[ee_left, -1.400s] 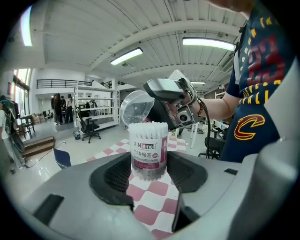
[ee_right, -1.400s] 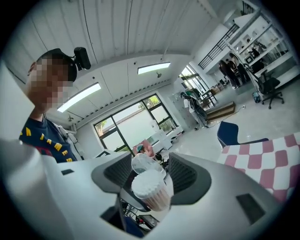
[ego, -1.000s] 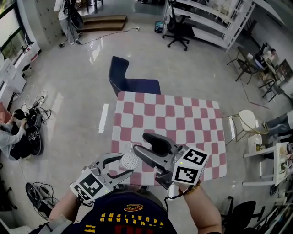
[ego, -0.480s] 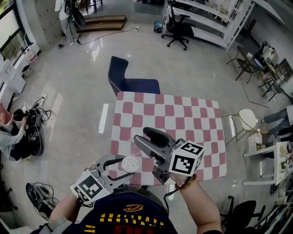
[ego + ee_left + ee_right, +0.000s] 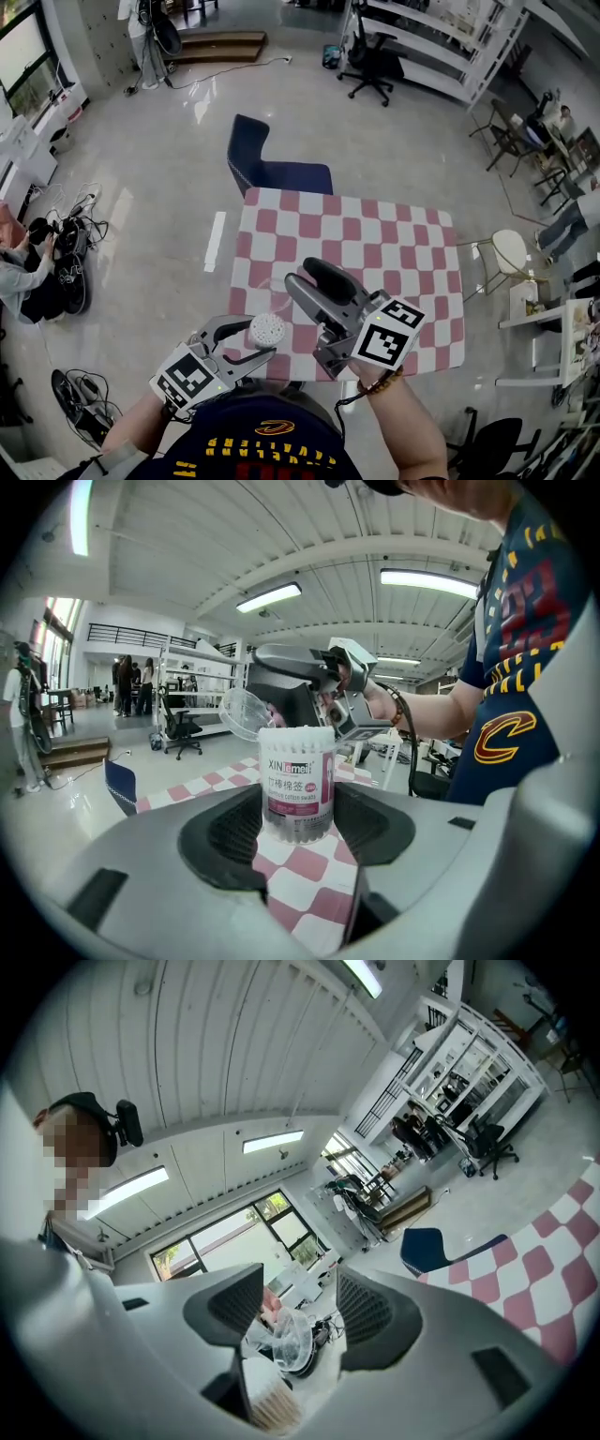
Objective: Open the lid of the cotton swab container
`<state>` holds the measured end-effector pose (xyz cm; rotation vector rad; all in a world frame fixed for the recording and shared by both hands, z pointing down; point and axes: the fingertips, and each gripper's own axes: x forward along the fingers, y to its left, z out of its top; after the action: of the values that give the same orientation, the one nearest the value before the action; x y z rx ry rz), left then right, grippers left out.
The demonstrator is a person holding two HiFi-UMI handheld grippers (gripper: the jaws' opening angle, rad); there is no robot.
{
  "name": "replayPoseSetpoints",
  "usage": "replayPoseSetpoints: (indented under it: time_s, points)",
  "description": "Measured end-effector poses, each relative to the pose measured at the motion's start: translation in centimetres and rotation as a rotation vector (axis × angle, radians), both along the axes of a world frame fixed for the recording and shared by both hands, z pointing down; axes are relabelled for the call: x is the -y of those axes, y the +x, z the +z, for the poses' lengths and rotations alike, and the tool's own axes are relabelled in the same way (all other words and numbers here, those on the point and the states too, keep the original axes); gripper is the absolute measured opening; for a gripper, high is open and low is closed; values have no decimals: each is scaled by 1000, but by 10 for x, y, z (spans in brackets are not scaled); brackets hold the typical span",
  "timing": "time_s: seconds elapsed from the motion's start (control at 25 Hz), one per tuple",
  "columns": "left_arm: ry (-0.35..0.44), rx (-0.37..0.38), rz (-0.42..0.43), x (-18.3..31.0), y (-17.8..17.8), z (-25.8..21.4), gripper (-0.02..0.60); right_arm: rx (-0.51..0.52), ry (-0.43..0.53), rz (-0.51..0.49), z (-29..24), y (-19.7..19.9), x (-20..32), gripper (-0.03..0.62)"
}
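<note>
The cotton swab container (image 5: 298, 785) is a clear round tub with a pink label, packed with white swabs. It stands upright between the pads of my left gripper (image 5: 298, 822), which is shut on it. In the head view the tub (image 5: 267, 330) hangs over the near edge of the checked table (image 5: 375, 234), held by the left gripper (image 5: 251, 339). Its clear domed lid (image 5: 240, 714) is off the tub's top, tilted up and to the left. My right gripper (image 5: 298, 1321) has the lid (image 5: 281, 1337) between its jaws. The swab tips show bare below it.
A dark blue chair (image 5: 272, 169) stands at the table's far side. A white round stool (image 5: 511, 248) is to the right. A seated person (image 5: 19, 272) and cables lie on the floor at far left. White shelving (image 5: 441, 47) lines the back.
My right gripper has risen up and away from the tub's top, and the clear lid has come away with it. The left gripper holds the tub almost still.
</note>
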<state>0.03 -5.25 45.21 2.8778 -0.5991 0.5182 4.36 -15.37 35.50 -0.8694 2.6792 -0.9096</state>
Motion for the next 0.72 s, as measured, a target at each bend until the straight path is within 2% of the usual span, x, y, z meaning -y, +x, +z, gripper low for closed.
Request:
replayPoseSetpoints:
  time_s: [0.08, 0.24, 0.36, 0.56, 0.72]
  points:
    - [0, -6, -23, 3, -4, 0, 241, -5, 38, 40, -11, 9, -2, 249]
    - [15, -27, -68, 10, -12, -5, 241, -77, 92, 116, -15, 25, -12, 247]
    - [24, -41, -112, 16, -20, -10, 241, -135, 115, 154, -8, 30, -23, 192]
    - [6, -66, -161, 18, -23, -15, 241, -214, 131, 185, 9, 34, -38, 148]
    - [36, -104, -183, 23, -25, -22, 241, -260, 128, 221, 20, 40, -45, 88]
